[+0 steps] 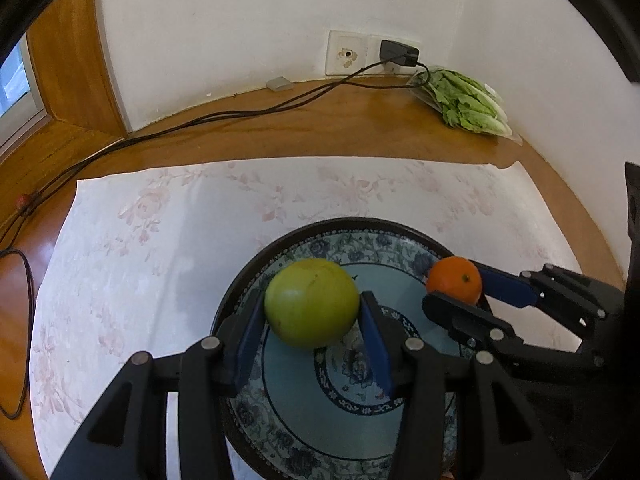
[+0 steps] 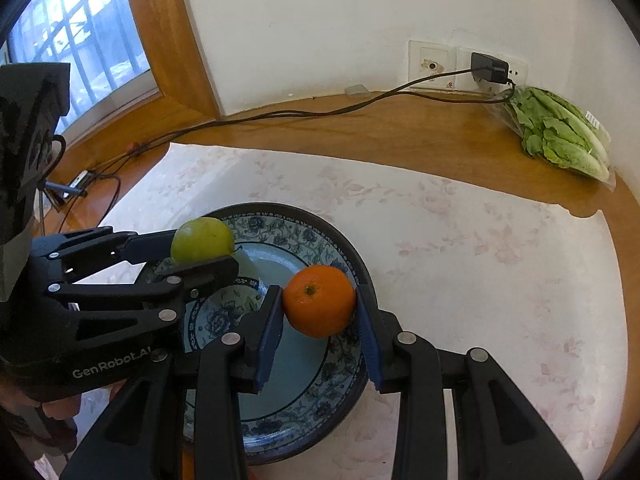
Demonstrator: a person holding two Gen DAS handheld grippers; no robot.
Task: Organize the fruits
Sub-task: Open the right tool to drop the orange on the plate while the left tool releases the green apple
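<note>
My left gripper (image 1: 312,312) is shut on a green apple (image 1: 312,303) and holds it over the left part of a blue-and-white patterned plate (image 1: 348,404). My right gripper (image 2: 318,304) is shut on an orange (image 2: 319,301) and holds it over the plate's right rim (image 2: 340,240). In the left wrist view the orange (image 1: 455,279) and the right gripper (image 1: 454,288) show at the right. In the right wrist view the apple (image 2: 202,240) and the left gripper (image 2: 200,244) show at the left.
The plate sits on a white floral cloth (image 1: 160,240) on a wooden table (image 1: 360,120). A bag of lettuce (image 2: 560,132) lies at the back right by the wall. A black cable (image 1: 240,114) runs from a wall charger (image 1: 400,54) across the table's back.
</note>
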